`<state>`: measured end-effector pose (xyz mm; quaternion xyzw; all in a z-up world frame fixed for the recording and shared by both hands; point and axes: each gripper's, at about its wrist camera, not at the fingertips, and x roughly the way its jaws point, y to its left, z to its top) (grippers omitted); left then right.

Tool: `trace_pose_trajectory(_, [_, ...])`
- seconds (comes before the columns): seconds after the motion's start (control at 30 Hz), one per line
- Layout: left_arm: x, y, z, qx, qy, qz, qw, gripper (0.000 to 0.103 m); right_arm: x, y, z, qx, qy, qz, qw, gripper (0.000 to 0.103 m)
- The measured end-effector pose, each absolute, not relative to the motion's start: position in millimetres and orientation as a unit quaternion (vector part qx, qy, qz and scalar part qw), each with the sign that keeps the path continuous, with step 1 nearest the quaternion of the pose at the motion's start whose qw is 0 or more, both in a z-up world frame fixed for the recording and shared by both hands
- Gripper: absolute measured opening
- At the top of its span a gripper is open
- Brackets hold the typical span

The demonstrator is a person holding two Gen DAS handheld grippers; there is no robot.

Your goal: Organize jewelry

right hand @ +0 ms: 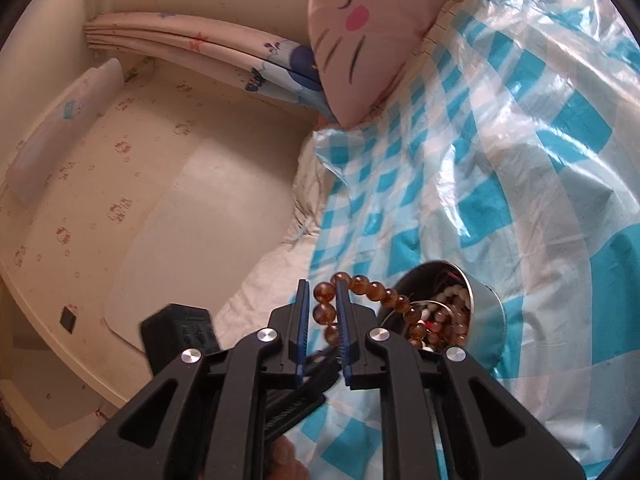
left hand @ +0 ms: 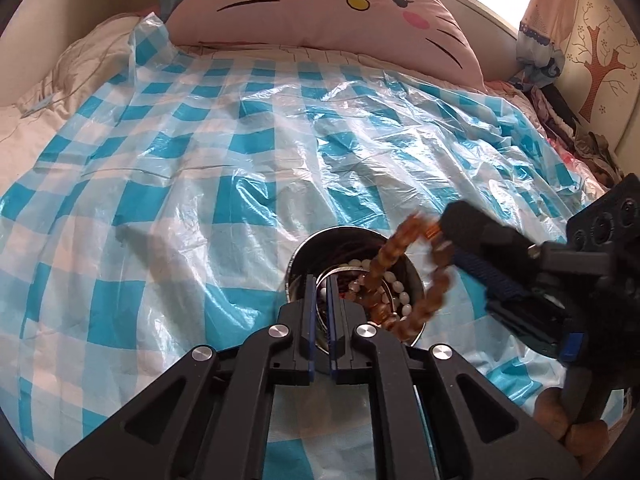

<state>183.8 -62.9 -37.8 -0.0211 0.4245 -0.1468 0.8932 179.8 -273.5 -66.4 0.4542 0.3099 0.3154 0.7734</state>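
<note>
Covering the bed, checked plastic sheet (left hand: pixel 224 152); right gripper (right hand: pixel 323 304) pinching bead bracelet (right hand: pixel 376 292), left gripper (left hand: pixel 320 284) nearly closed, empty

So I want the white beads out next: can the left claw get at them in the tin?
Probably not: the left claw grips the tin rim, and the amber bracelet hangs over the white beads.

A bed (left hand: pixel 60 92) with pale cream bedding carries everything. Spread directly over it lies a crinkled, glossy plastic sheet (left hand: pixel 224 152) in blue-and-white check. A round metal tin (left hand: pixel 416 280) full of beaded jewelry stands on this sheet. Well beyond the tin, at the head of the bed, a pink cat-face pillow (left hand: pixel 320 4) rests with its lower edge overlapping the sheet's far border.
</note>
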Motion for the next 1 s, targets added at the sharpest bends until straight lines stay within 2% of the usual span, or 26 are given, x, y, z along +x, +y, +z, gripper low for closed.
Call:
trace_pose_trajectory(0.07, [182, -53, -36, -0.032, 0.419, -0.131, 0.898, 0.006, 185, -267, -78, 0.451, 0.339, 0.301, 0.768, 0.034])
trace_pose_trajectory(0.2, [170, -37, -34, -0.04, 0.416, -0.109, 0.902, 0.011, 169, -275, -73, 0.441, 0.329, 0.271, 0.79, 0.036])
trace_pose_trajectory(0.3, [151, -28, -26, -0.049, 0.406, -0.102, 0.907, 0.031, 141, -286, -63, 0.429, 0.318, 0.232, 0.813, 0.04])
trace_pose_trajectory(0.37, [131, -21, -17, -0.06, 0.393, -0.1, 0.912, 0.056, 112, -292, -58, 0.418, 0.309, 0.202, 0.83, 0.052])
trace_pose_trajectory(0.4, [118, -18, -14, -0.061, 0.388, -0.1, 0.914, 0.06, 96, -293, -55, 0.406, 0.305, 0.183, 0.842, 0.055])
trace_pose_trajectory(0.47, [94, -14, -11, -0.056, 0.386, -0.098, 0.915, 0.072, 63, -291, -49, 0.368, 0.305, 0.137, 0.868, 0.071])
trace_pose_trajectory(0.53, [72, -11, -9, -0.054, 0.391, -0.102, 0.913, 0.081, 36, -287, -39, 0.331, 0.307, 0.096, 0.887, 0.079])
trace_pose_trajectory(0.57, [60, -11, -9, -0.052, 0.392, -0.103, 0.913, 0.085, 24, -286, -32, 0.317, 0.295, 0.085, 0.897, 0.091])
trace_pose_trajectory(0.6, [48, -11, -8, -0.048, 0.391, -0.103, 0.913, 0.086, 12, -283, -24, 0.296, 0.285, 0.071, 0.909, 0.097])
trace_pose_trajectory(0.73, [8, -10, 3, -0.04, 0.371, -0.097, 0.923, 0.095, -14, -266, -16, 0.218, 0.318, 0.048, 0.921, 0.096])
trace_pose_trajectory(1.0, [-31, -19, 12, 0.006, 0.342, -0.08, 0.936, 0.095, -49, -281, -20, 0.221, 0.322, -0.003, 0.92, 0.096])
